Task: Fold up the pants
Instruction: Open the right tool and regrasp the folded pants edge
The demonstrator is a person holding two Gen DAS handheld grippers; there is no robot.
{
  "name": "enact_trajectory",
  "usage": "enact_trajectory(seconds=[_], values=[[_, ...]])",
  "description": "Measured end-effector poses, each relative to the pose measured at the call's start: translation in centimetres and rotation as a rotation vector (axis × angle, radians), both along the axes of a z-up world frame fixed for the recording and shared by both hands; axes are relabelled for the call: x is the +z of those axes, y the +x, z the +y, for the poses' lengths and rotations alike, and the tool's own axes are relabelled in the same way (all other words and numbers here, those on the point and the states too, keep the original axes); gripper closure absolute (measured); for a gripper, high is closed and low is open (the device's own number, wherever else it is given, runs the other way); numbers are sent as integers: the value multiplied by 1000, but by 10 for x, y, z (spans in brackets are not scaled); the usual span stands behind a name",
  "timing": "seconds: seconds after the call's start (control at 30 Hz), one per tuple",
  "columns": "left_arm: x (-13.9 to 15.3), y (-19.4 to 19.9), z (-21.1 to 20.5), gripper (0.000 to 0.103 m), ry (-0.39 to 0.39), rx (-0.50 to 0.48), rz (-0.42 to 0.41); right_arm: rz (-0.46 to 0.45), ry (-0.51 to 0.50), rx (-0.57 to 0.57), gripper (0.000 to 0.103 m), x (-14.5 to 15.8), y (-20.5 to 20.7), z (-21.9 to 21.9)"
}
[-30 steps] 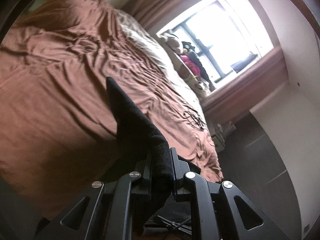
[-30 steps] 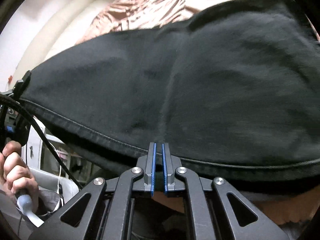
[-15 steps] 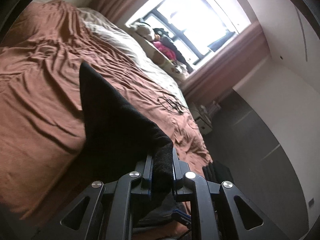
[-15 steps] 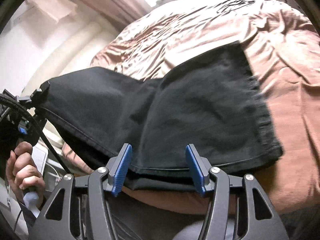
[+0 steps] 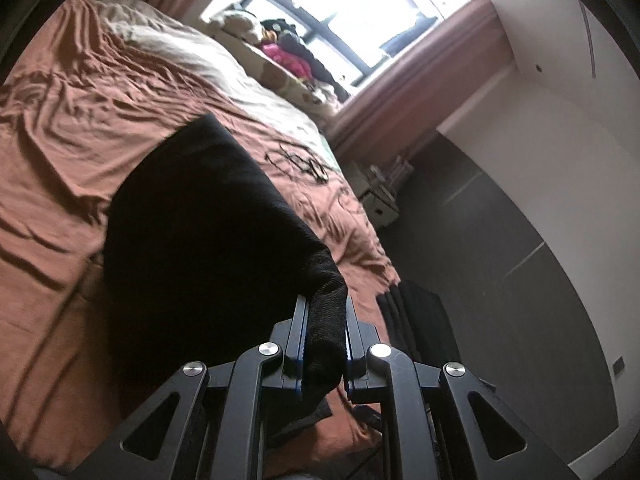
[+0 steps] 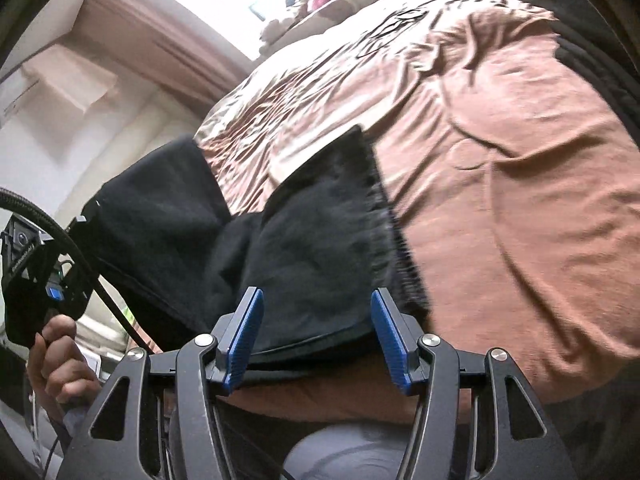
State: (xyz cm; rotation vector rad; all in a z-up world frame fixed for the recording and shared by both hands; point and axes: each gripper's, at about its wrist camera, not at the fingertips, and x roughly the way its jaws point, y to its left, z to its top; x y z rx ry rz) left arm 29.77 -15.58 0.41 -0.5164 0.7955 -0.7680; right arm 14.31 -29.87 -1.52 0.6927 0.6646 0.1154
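Between the left hand-held gripper's [image 5: 323, 334] clamped pads, black pants [image 5: 200, 232]; right hand-held gripper [image 6: 316, 334] gaping, clear above them

The right gripper [image 6: 316, 336], clamped on the hem of the black pants [image 6: 316, 240] 1 second ago, has just been opening its jaws; they stand apart now, pads off the cloth. The pants then filled the right wrist view; now they lie on the brown bedspread [image 6: 500, 200], 1 end draped over the bed's near edge. In the left wrist view, more of the pants [image 5: 192, 232] now spreads across the bedspread [image 5: 52, 152].
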Motion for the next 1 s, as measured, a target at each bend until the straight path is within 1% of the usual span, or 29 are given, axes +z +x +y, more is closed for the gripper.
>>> enact_trajectory(seconds=[0.07,0.17,0.27,0.37,0.43,0.57,0.63,0.7,0.77,0.87,1.0], values=[[-9,2,-17,89,7,-29,19,7,5,-18,49,-4,-7,-8],[-31,5,-50,89,20,-83,62,21,13,-43,49,-6,-10,-18],[-60,4,-82,89,69,-139,124,38,24,-71,49,-10,-17,-28],[-78,-3,-96,89,99,-183,155,42,39,-79,49,-13,-19,-35],[-84,-7,-100,89,122,-207,173,37,54,-75,49,-12,-19,-37],[-89,-8,-95,82,124,-224,225,17,80,-49,49,-10,-12,-35],[-88,-9,-88,63,112,-228,235,7,90,-30,49,-12,-3,-34],[-81,-12,-79,54,126,-200,206,-3,103,-8,49,-13,7,-30],[-77,-9,-68,54,139,-173,186,-1,107,12,49,-14,18,-27],[-78,-5,-50,54,144,-140,192,16,113,36,49,-20,36,-24],[-82,4,-22,54,172,-74,194,43,100,44,49,-27,58,-22]])
